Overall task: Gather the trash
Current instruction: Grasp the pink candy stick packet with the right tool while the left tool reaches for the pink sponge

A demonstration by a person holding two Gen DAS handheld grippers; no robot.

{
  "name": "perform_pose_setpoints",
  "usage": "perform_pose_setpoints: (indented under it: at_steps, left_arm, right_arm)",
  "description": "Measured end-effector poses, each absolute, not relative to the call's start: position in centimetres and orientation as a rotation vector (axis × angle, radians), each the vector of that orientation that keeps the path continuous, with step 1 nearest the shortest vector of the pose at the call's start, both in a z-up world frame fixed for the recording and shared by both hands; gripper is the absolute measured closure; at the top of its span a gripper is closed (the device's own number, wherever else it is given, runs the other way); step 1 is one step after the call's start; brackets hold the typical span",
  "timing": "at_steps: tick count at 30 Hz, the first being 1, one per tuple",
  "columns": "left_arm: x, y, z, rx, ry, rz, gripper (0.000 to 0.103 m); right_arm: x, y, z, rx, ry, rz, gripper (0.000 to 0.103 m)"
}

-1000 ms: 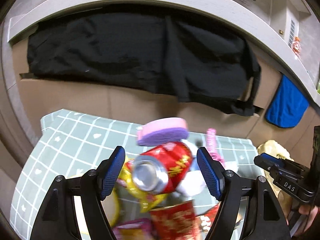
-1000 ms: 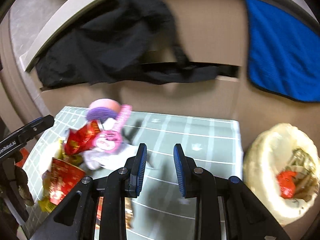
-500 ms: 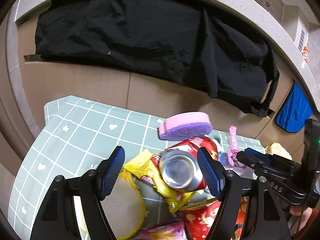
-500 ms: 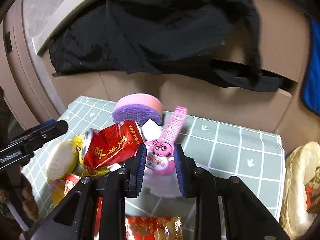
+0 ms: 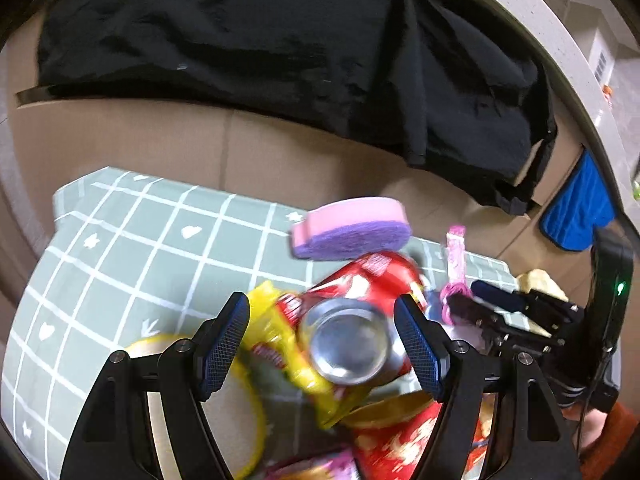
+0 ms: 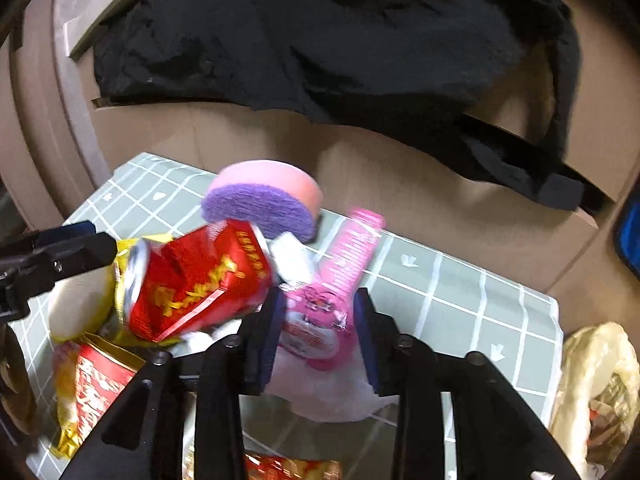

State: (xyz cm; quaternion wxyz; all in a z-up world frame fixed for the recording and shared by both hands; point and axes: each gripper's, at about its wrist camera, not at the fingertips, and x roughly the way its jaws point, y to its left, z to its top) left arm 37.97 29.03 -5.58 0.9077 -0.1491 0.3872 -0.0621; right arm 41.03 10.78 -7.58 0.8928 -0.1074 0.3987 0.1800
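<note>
A dented red can (image 5: pixel 352 320) lies on its side on a yellow wrapper (image 5: pixel 280 344) amid a trash pile. My left gripper (image 5: pixel 322 340) is open, its jaws on either side of the can's silver end, apart from it. The can also shows in the right wrist view (image 6: pixel 196 280). My right gripper (image 6: pixel 318 336) is open around a pink comb package (image 6: pixel 328 292) lying on white tissue (image 6: pixel 328 392); contact is unclear. A pink and purple sponge (image 6: pixel 264 196) sits behind the can.
The pile lies on a green checked cloth (image 5: pixel 140 248). Red snack packets (image 6: pixel 92 376) and a yellow-rimmed round pad (image 5: pixel 236 420) lie near. A lined trash bin (image 6: pixel 596 384) stands at the right. A cardboard wall with black cloth (image 5: pixel 280 60) stands behind.
Both grippers have moved in closer to the pile. My right gripper has opened wider and now brackets the pink package. My left gripper stays open around the can.
</note>
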Motion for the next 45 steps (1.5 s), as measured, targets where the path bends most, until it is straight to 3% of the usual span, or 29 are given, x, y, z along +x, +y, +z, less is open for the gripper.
perform_pose_setpoints:
  at_steps: [3,4,5,6,17,23,28,30,35,37,39,45]
  left_arm:
    - [40.0,28.3,-5.2,-0.292,0.805,-0.189,0.028]
    - [40.6,28.2,-5.1,-0.282,0.807,-0.196,0.028]
    - [41.3,28.0,-5.0,-0.269,0.810,-0.204,0.028]
    - [42.2,27.7,-4.9,-0.254,0.817,-0.214,0.028]
    - [49.7,25.7,-8.0,-0.127,0.971,-0.225,0.028]
    - [52.0,25.4,-8.5,-0.157,0.971,-0.204,0.028]
    - [52.9,25.6,-8.8,-0.163,1.013,-0.191,0.030]
    - [52.9,25.5,-8.6,-0.168,1.023,-0.173,0.035]
    - [50.9,25.3,-7.5,-0.178,0.992,-0.177,0.066]
    - [49.6,25.0,-6.9,-0.157,0.964,-0.176,0.071]
    - [48.2,24.5,-6.2,-0.125,0.932,-0.159,0.072]
    - [44.6,24.4,-5.0,-0.117,0.878,-0.135,0.073]
  right_arm:
    - [41.1,8.2,-7.7,-0.151,0.863,0.378,0.071]
    - [41.1,7.6,-7.8,-0.140,0.866,0.378,0.076]
    - [41.2,6.9,-7.8,-0.131,0.872,0.376,0.090]
    - [41.3,5.9,-8.1,-0.117,0.885,0.370,0.094]
    - [40.7,0.2,-7.5,-0.028,0.881,0.360,0.094]
    - [40.5,-0.8,-7.2,-0.002,0.867,0.369,0.093]
    - [40.7,-2.0,-8.1,0.033,0.884,0.380,0.086]
    - [40.9,-2.1,-8.4,0.053,0.892,0.395,0.086]
    - [40.4,-1.0,-8.3,0.063,0.890,0.457,0.085]
    - [39.9,-0.3,-7.8,0.045,0.865,0.472,0.084]
    - [39.7,0.6,-7.1,0.035,0.842,0.493,0.076]
    - [40.5,3.9,-6.2,0.018,0.828,0.526,0.069]
